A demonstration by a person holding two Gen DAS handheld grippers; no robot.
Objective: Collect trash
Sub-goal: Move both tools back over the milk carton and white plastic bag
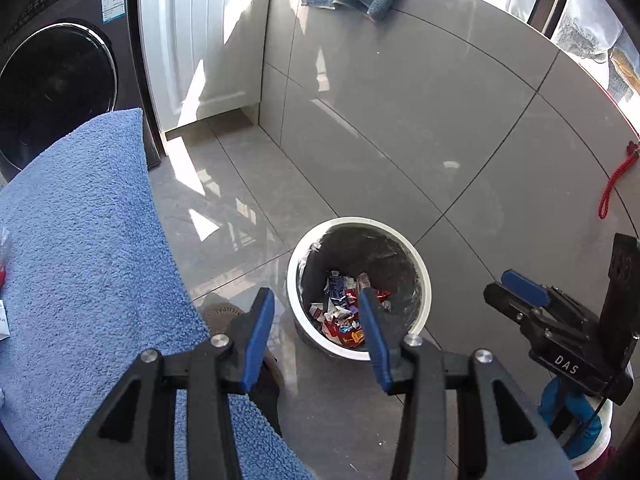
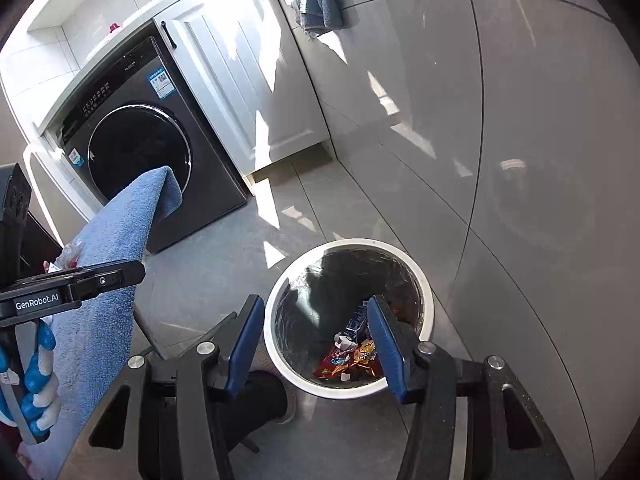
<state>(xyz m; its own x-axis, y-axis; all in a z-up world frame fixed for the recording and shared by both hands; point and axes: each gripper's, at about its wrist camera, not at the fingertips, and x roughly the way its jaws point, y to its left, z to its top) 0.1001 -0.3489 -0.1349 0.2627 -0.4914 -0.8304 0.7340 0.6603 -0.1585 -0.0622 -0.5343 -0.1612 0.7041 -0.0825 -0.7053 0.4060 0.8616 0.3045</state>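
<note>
The trash [image 1: 344,312] lies in a loose heap at the bottom of a round white bin [image 1: 424,280] lined with a dark glossy bag. It is a jumble of crumpled wrappers: red and orange snack packets, a blue-and-white printed one, and scraps of white paper. In the right wrist view the same heap [image 2: 352,354] shows an orange packet uppermost and a dark blue wrapper lying above it in the picture. The bin [image 2: 276,300] stands on the grey tiled floor [image 1: 224,216] near the tiled wall.

Both tongs hang above the bin with nothing between their blue pads. The left tongs [image 1: 316,312] stand partly apart, and the right tongs [image 2: 316,318] likewise, both empty.

A blue towel [image 1: 88,248] covers the desk to the left. A dark washing machine [image 2: 160,152] stands beyond it beside a white cabinet [image 2: 248,80].
</note>
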